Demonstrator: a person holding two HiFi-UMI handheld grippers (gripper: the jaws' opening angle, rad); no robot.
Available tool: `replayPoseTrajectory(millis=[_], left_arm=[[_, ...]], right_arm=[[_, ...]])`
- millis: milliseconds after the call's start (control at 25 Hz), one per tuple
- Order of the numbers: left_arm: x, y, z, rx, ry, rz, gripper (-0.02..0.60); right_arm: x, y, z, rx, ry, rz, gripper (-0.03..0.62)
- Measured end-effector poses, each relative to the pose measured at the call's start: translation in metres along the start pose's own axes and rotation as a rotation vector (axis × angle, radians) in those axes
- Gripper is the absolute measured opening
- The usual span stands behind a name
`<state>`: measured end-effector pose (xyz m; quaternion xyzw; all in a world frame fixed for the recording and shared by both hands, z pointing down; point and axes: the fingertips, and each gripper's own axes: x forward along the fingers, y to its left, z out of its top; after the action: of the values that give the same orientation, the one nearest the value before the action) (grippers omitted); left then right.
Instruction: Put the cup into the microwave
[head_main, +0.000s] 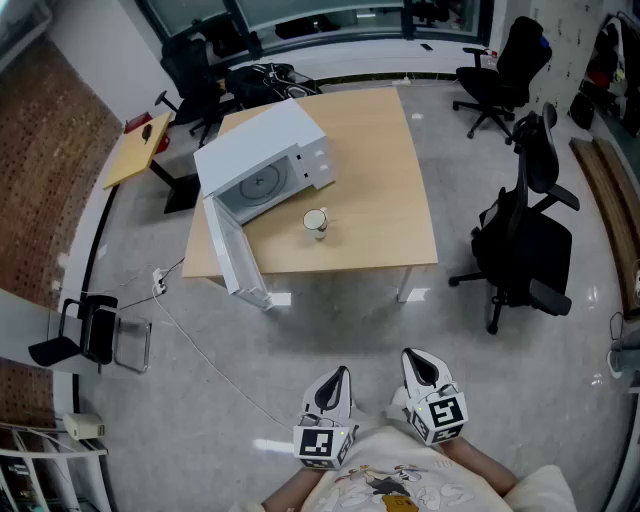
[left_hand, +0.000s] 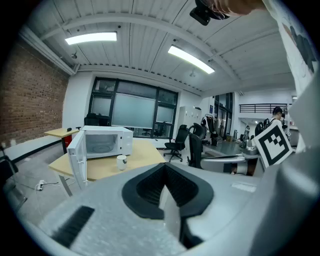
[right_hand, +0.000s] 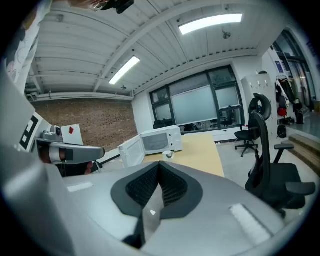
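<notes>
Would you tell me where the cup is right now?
In the head view, the cup stands on the wooden table, in front of the open microwave, right of its door.

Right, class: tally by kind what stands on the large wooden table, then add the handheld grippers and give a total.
microwave: 1
cup: 1
grippers: 2, the left gripper and the right gripper
Total: 4

cup too small to see inside; person's torso cut off at bottom.
</notes>
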<state>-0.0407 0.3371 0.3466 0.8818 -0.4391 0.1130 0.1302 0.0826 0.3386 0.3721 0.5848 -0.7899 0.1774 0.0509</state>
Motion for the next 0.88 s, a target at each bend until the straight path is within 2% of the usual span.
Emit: replayPoseTrajectory(millis=[280,480,880], left_arm=[[-0.016,-0.003,0.006,-0.015,-0.043,-0.026,0.003],[-0.026,0.004,-0.004,-0.032,-0.005,-0.024,0.003],[-0.027,0.004,-0.008,-0.062,-0.007,-0.014,0.003]], right_arm=[[-0.004,0.023,-0.003,-0.034,0.017,0.005,0.005],[-0.003,0.040,0.001,-0.018,-0.008,0.036,0.006],[-0.012,0.030,-0.004,0.011,-0.002,0.009,0.006]])
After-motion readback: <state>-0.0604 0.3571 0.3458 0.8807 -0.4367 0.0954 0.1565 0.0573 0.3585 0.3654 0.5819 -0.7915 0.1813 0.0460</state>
